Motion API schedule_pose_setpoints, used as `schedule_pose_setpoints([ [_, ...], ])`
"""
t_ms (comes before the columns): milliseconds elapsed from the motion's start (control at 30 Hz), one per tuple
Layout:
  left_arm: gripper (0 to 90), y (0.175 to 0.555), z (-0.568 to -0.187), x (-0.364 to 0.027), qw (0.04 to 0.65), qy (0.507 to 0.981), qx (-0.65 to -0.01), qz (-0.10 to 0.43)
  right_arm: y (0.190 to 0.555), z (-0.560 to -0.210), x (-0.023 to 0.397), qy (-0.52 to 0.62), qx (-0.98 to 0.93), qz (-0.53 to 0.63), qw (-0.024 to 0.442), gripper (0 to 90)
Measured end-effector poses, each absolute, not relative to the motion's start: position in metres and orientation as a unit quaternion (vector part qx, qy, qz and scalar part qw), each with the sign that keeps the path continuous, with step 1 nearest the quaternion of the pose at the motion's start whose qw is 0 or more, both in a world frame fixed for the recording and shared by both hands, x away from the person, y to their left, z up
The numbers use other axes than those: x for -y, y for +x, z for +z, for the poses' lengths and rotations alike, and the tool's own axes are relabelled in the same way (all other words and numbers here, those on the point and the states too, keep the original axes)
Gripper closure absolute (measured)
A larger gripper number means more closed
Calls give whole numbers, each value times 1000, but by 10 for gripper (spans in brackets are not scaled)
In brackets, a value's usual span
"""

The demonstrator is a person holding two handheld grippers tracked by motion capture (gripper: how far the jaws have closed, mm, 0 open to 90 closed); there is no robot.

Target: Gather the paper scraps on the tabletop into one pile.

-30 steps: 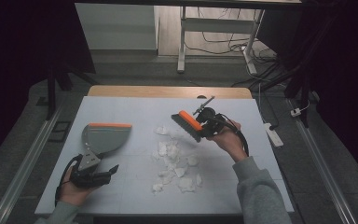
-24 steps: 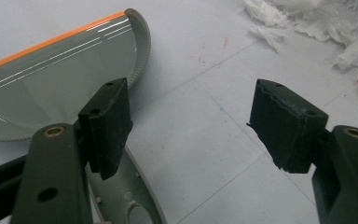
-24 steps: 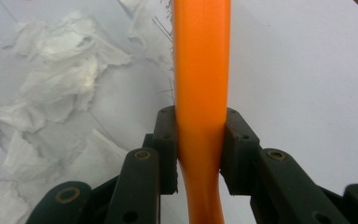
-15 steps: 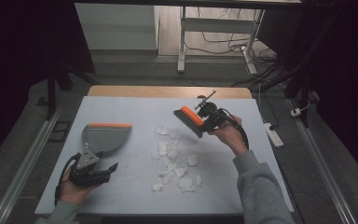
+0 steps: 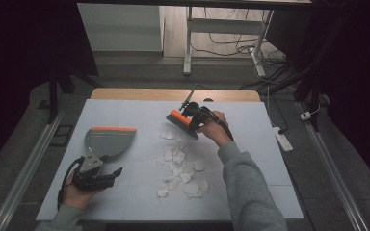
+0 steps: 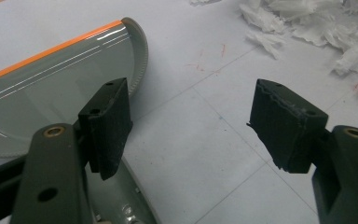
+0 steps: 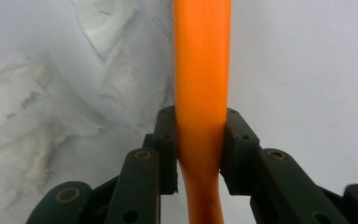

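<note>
Grey plastic, the dustpan [image 5: 110, 140] lies at nine o'clock on the table [image 5: 270, 159], just beyond the left gripper [image 5: 107, 169], whose jaws stand spread and empty. At centre the paper scraps [image 5: 180, 168] lie unswept (none in the pan). At one o'clock the right gripper [image 5: 192, 115] pinches the orange-handled brush [image 5: 182, 123], so sweeping seems barely begun.

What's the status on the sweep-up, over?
Right gripper shut on brush handle, brush at far edge of paper scraps. Left gripper open beside dustpan, not gripping it. Nothing in the way between scraps and dustpan.
</note>
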State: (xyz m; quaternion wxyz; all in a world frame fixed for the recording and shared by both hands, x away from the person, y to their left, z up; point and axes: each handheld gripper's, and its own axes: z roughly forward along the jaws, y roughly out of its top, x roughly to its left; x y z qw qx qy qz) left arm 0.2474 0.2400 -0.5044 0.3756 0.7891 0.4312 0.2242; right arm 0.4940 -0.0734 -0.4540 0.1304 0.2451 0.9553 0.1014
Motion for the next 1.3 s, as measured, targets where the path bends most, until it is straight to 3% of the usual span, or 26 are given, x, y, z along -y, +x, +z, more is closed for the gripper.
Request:
schedule_pose_setpoints([
  [233,300,246,-504,-244,378,785,-436,226,466,-456,49,181,-972,67,132,707],
  [533,300,243,-502,-241,372,786,-436,233,416,-447,50,132,-985,85,79,706],
  [933,301,244,-502,-245,373,782,-440,236,447,-440,58,189,-964,142,120,705],
  [1133,301,244,-502,-243,373,784,-437,236,457,-448,41,166,-966,131,152,705],
  [1300,302,243,-501,-243,375,784,-435,236,463,-457,23,151,-970,121,148,706],
])
